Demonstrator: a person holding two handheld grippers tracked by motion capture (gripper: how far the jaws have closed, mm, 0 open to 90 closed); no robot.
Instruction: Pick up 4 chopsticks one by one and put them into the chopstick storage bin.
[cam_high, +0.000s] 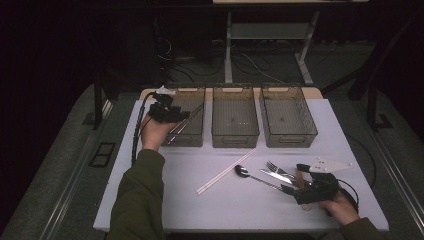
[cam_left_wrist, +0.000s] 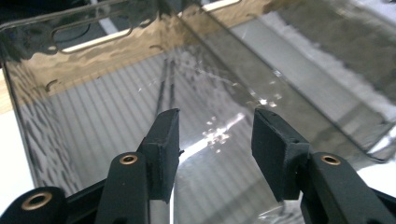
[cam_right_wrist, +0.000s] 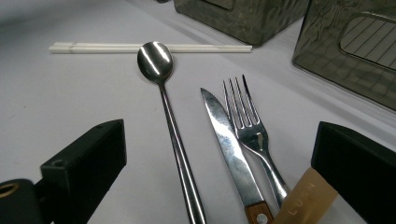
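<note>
My left gripper (cam_high: 181, 116) hovers over the left smoky plastic bin (cam_high: 186, 143), its jaws apart with nothing between the pads. In the left gripper view the gripper (cam_left_wrist: 215, 135) looks down into that bin (cam_left_wrist: 32, 140), where thin metal chopsticks (cam_left_wrist: 166, 86) lie along the floor and run under one jaw. My right gripper (cam_high: 294, 178) rests low on the table at the front right, wide open. In the right gripper view the gripper (cam_right_wrist: 219, 154) straddles the handles of a spoon (cam_right_wrist: 163, 93), a knife (cam_right_wrist: 226, 135) and a fork (cam_right_wrist: 247, 123) without touching them.
A middle bin (cam_high: 235, 142) and a right bin (cam_high: 289, 141) stand beside the left one along the back of the white table (cam_high: 165, 200). White chopsticks (cam_high: 225, 173) lie slantwise at the centre, just past the spoon's bowl (cam_right_wrist: 154, 58). An amber handle (cam_right_wrist: 303, 200) sits by the fork.
</note>
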